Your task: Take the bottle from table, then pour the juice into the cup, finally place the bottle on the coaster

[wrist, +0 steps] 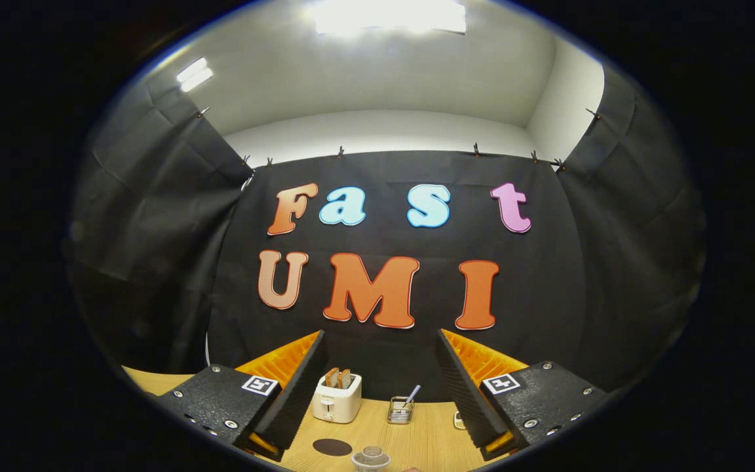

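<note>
We hold the jaws (381,387) wide open with nothing between them, raised above the wooden worktop (430,439) and looking level toward the booth's back wall. Along the far edge of the worktop stand a white toaster (336,398) with two slices of toast in its slots and, to its right, a small wire basket (400,411) with a utensil handle sticking out.

Nearer to us, between the fingers and low down, lies a dark round coaster (332,447), flat on the wood. Just right of it, at the near edge, we see a clear round top (371,457) with a pale rim; we cannot tell whether this is the cup's mouth or the bottle's cap, since only its upper part is visible. We cannot yet make out the bottle as a whole.

We judge that we are at the very start, with the bottle not yet taken. To do this step well, we should tip the jaws downward until the near part of the worktop comes into sight, settle which vessel is which, then come in level with the bottle's body centred between the open fingers, staying clear of the coaster and closing only when both fingers flank it evenly.
</note>
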The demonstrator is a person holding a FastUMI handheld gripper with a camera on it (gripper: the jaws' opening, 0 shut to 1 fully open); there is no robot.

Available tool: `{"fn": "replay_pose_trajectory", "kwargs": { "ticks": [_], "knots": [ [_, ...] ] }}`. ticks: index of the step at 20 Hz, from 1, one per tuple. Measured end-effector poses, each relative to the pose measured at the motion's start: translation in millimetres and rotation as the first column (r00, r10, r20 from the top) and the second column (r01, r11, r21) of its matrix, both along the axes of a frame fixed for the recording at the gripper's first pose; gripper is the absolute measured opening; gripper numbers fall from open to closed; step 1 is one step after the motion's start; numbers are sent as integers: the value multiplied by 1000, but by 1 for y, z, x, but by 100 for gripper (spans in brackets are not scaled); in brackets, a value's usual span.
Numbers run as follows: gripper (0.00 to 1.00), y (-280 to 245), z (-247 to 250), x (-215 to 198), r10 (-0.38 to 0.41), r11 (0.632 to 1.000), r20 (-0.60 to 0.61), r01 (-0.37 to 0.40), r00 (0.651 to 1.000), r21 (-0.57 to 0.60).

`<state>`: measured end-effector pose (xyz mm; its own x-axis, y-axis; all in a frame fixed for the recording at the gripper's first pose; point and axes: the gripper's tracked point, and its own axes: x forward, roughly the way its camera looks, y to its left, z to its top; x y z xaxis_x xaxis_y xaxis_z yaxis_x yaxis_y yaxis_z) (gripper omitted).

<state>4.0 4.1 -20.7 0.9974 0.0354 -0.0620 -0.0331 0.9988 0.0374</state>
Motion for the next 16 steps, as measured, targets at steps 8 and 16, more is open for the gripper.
{"fn": "replay_pose_trajectory", "kwargs": {
  "ticks": [8, 16],
  "knots": [
    [98, 4, -39, -5, -6, 1000, -33, 7, 999, 9],
    [98, 23, -122, -24, 63, 998, -147, -58, 987, 37]
  ]
}}
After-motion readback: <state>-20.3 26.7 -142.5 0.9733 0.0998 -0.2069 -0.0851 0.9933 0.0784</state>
